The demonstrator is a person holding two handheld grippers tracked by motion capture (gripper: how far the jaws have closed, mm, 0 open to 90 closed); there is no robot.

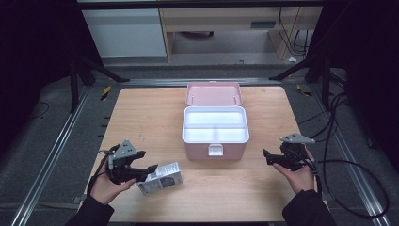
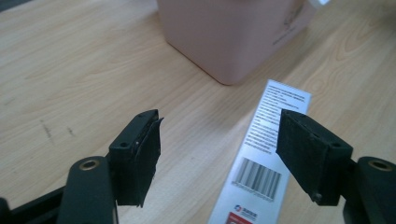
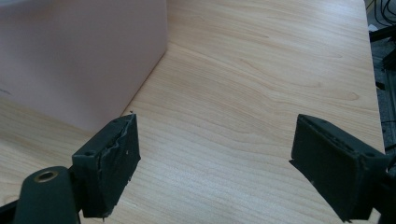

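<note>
- Presumably the job is to put the small printed carton (image 1: 161,178) into the pink storage box (image 1: 215,148), and it looks barely begun: the carton lies flat on the table (image 1: 141,117) near the front edge, left of the box, and the white compartments appear empty.
- Ready already: the lid (image 1: 214,93) is off or folded back behind the box, though which is hard to tell from above.
- Left gripper (image 1: 151,170): jaws spread wide at the carton's end, nothing pinched.
- Right gripper (image 1: 267,157): jaws wide apart over bare wood right of the box, holding nothing.
- Left gripper view adds the carton's barcode face (image 2: 261,168) lying beside one pad, not squarely between the two.
- High view alone gives the tray's inside.
</note>
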